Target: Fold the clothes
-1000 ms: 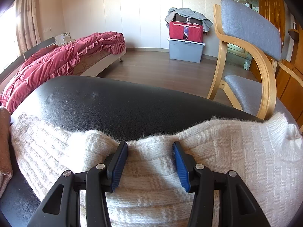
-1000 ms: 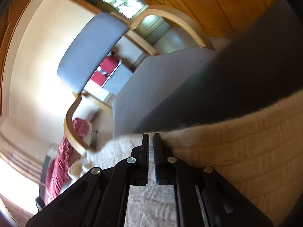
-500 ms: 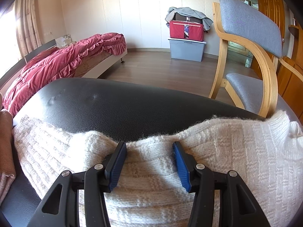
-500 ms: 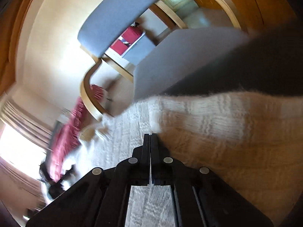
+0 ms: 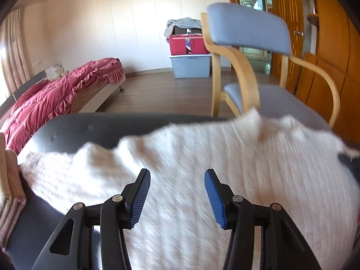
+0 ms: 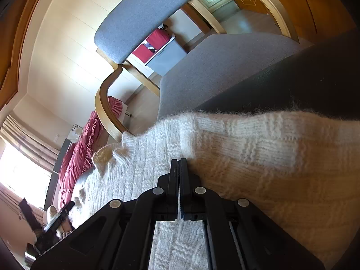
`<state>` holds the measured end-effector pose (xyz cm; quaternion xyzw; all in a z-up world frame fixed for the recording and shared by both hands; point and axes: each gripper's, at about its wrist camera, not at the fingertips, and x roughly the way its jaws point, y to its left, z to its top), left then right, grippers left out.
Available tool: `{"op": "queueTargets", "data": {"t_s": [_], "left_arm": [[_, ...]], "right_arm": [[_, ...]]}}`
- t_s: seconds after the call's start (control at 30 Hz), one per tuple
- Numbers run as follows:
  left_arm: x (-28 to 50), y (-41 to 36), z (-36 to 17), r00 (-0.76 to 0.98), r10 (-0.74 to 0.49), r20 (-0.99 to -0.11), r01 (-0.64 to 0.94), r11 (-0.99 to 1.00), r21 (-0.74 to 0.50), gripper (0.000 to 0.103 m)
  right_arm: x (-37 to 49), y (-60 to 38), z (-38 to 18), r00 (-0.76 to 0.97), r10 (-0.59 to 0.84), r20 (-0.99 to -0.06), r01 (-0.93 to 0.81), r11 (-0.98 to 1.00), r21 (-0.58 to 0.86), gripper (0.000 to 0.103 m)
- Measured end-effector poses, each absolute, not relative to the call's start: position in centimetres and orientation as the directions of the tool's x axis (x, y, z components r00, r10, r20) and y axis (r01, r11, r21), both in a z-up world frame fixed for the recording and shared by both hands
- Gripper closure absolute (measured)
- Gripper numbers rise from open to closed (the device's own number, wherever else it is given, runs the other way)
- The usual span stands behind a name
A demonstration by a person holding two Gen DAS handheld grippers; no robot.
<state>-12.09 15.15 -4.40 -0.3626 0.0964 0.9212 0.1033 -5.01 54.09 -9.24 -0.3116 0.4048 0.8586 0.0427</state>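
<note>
Left gripper: jaws wide apart above the white knit sweater, holding nothing. Right gripper: jaws pressed together, pinching a sweater fold. Sweater lies across the black surface; wooden armchair beyond its far edge.

no text or labels can be read.

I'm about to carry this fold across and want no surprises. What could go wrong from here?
1. The right gripper is shut on only a thin edge of the white knitted sweater; the loose knit could slip out mid-fold.
2. The left gripper is open above the sweater, pinning nothing, so the whole garment may drag across the smooth black surface.
3. The sweater reaches the surface's far edge near the grey-cushioned wooden chair; it could slide off.
</note>
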Motion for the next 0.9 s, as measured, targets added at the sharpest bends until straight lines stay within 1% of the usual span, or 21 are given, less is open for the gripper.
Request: {"op": "queueTargets", "data": {"t_s": [0.13, 0.47, 0.53, 0.6, 0.67, 0.73, 0.8, 0.9], "left_arm": [[-11.8, 16.3, -7.3, -0.675, 0.063, -0.735, -0.235, -0.963, 0.133, 0.052], [-11.5, 16.5, -7.7, -0.694, 0.070, -0.717, -0.233, -0.963, 0.132, 0.052], [-11.6, 16.3, -7.8, -0.690, 0.083, -0.720, -0.235, -0.965, 0.114, 0.052], [-11.6, 16.0, -7.7, -0.685, 0.095, -0.722, -0.237, -0.967, 0.098, 0.051], [-11.7, 15.8, -7.7, -0.682, 0.101, -0.724, -0.238, -0.967, 0.090, 0.051], [-11.7, 15.6, -7.7, -0.679, 0.108, -0.726, -0.239, -0.968, 0.080, 0.051], [-11.8, 15.5, -7.7, -0.676, 0.115, -0.728, -0.240, -0.968, 0.070, 0.051], [-11.8, 15.3, -7.6, -0.671, 0.126, -0.731, -0.242, -0.969, 0.055, 0.051]], "right_arm": [[-4.9, 54.1, -9.2, -0.801, -0.177, -0.572, -0.327, -0.671, 0.666, 0.103], [-5.1, 53.7, -8.9, -0.787, -0.150, -0.598, -0.347, -0.693, 0.632, 0.103], [-5.1, 53.1, -8.3, -0.765, -0.117, -0.634, -0.371, -0.724, 0.581, 0.103], [-4.9, 51.7, -6.9, -0.744, -0.073, -0.664, -0.377, -0.774, 0.508, 0.098], [-4.0, 49.7, -5.0, -0.756, -0.059, -0.652, -0.329, -0.827, 0.457, 0.096], [-3.1, 47.5, -3.9, -0.778, -0.121, -0.616, -0.241, -0.848, 0.472, 0.090], [-2.5, 45.9, -4.0, -0.778, -0.198, -0.597, -0.177, -0.842, 0.510, 0.087], [-2.2, 44.5, -5.8, -0.743, -0.249, -0.622, -0.160, -0.836, 0.525, 0.087]]}}
